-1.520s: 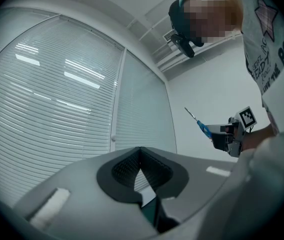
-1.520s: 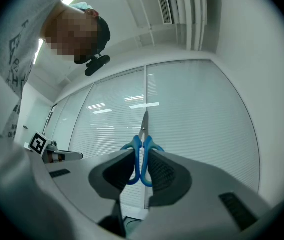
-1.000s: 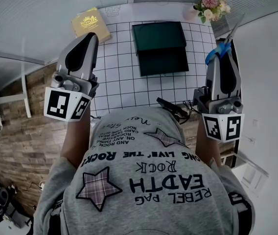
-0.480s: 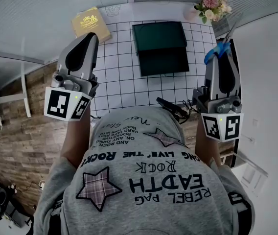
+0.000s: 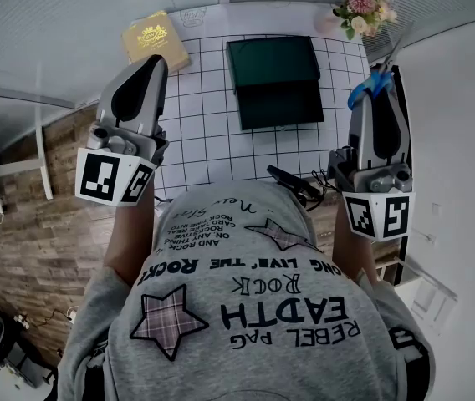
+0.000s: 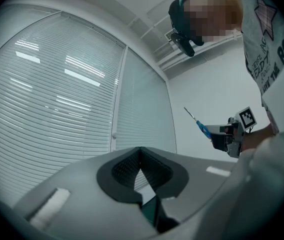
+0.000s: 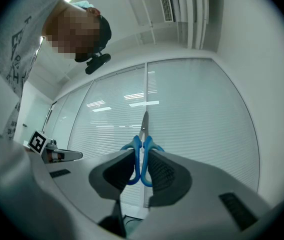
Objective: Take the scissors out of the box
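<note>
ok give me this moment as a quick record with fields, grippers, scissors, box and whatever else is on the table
left gripper: jaws together, nothing between them
right gripper: closed on the scissors' blue handles
scissors: out of the box, in the air, blades pointing away from the gripper
box: dark green, on the table, appears open, apart from both grippers
table: white top with a grid pattern
other items: yellow pack at the far left corner; flowers at the far right corner
</note>
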Demonstrator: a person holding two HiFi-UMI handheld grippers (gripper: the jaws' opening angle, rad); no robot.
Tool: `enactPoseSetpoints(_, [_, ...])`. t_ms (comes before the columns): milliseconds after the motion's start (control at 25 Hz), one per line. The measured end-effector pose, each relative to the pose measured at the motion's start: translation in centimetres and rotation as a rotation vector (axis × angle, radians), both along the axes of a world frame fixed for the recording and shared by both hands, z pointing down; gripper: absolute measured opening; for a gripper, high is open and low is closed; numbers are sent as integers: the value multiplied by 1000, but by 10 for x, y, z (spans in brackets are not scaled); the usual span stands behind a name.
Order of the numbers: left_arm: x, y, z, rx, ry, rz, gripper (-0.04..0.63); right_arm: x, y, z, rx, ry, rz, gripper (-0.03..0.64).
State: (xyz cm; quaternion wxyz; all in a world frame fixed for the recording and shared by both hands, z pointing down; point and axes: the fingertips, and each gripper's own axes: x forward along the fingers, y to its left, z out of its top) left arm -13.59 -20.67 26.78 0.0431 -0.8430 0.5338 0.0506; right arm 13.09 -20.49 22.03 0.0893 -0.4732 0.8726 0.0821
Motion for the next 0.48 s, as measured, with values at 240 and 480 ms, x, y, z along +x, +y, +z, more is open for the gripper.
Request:
enactPoseSetpoints(240, [-1, -3, 0, -6, 3, 2, 9, -3, -3, 0, -6, 5, -1, 94])
enactPoseSetpoints(480, [-2, -2, 0, -5, 4, 0, 9, -4, -1, 0, -6, 5, -1, 94])
